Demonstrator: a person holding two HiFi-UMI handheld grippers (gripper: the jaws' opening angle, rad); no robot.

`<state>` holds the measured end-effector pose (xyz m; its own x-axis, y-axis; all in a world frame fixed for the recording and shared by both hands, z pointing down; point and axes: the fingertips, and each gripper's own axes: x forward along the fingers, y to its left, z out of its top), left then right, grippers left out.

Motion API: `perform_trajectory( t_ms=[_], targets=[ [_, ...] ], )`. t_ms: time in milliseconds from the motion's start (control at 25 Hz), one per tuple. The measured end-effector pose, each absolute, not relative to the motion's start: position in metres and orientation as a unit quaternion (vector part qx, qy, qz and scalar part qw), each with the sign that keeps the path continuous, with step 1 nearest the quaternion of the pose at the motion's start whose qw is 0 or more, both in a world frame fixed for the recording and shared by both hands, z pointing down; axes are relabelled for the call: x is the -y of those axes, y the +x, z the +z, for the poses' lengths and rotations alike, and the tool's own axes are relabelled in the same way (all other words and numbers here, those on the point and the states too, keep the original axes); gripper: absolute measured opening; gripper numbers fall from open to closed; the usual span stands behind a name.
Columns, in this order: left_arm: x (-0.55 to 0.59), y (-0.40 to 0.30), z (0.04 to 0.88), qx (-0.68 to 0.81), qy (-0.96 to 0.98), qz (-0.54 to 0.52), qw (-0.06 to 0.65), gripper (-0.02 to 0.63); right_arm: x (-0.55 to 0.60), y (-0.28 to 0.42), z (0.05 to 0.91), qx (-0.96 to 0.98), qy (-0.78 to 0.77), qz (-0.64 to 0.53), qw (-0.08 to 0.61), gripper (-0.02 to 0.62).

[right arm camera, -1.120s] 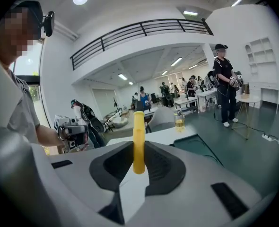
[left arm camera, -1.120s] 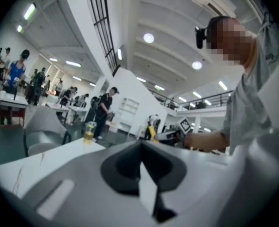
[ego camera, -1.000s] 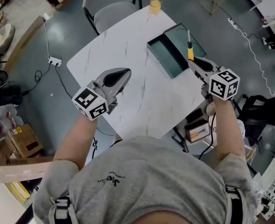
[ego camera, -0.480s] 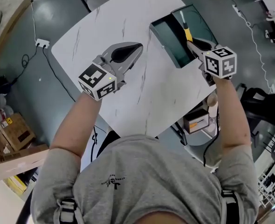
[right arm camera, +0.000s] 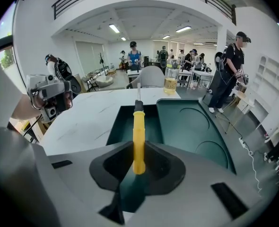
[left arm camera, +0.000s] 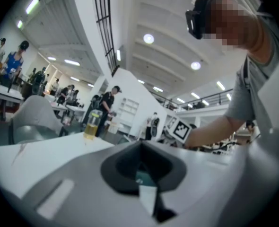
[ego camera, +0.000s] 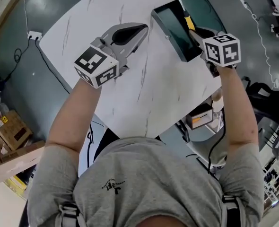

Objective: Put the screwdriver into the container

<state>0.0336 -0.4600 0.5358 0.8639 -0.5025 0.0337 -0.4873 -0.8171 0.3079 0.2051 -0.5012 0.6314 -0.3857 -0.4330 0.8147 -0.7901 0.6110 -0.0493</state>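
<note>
My right gripper (right arm camera: 138,150) is shut on the yellow handle of the screwdriver (right arm camera: 138,129), whose metal shaft points forward over the container's deep compartment. The dark green container (right arm camera: 196,126) lies open on the white table, its flat half with two round dents to the right. From the head view the screwdriver (ego camera: 188,21) hangs over the container (ego camera: 170,26) at the table's far right. My left gripper (ego camera: 142,30) hovers over the middle of the table, jaws together with nothing in them; the left gripper (left arm camera: 142,176) looks across the table.
A bottle of yellow liquid (right arm camera: 170,83) stands at the table's far edge, with a grey chair (right arm camera: 151,76) behind it. The table's right edge (ego camera: 203,86) runs just beneath my right arm. People stand in the background.
Both grippers have moved forward over the table. The right one has carried the screwdriver from the container's near side to above its deep compartment.
</note>
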Motion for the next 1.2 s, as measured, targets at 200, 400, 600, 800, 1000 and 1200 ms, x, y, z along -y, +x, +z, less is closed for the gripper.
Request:
perform_trajectory(
  t_ms=[200,400,600,800,1000,1200],
  targets=[
    [0.463,0.037,0.540,0.254,0.955,-0.024,0.155,0.005,0.506,0.206,0.644,0.782,0.387,0.225,0.434,0.069],
    [0.464,0.038,0.541,0.250,0.956,-0.025,0.153,0.005,0.510,0.205,0.652,0.763,0.390,0.226,0.464,0.069],
    [0.461,0.041,0.538,0.242,0.959,-0.026,0.148,0.005,0.509,0.203,0.665,0.741,0.383,0.238,0.498,0.070],
    [0.460,0.041,0.538,0.240,0.959,-0.025,0.148,0.005,0.510,0.206,0.676,0.720,0.383,0.249,0.523,0.069],
    [0.459,0.043,0.536,0.237,0.960,-0.026,0.147,0.004,0.509,0.201,0.683,0.711,0.371,0.250,0.542,0.069],
    [0.458,0.043,0.537,0.237,0.960,-0.025,0.147,0.005,0.507,0.194,0.690,0.709,0.359,0.256,0.550,0.069]
  ],
)
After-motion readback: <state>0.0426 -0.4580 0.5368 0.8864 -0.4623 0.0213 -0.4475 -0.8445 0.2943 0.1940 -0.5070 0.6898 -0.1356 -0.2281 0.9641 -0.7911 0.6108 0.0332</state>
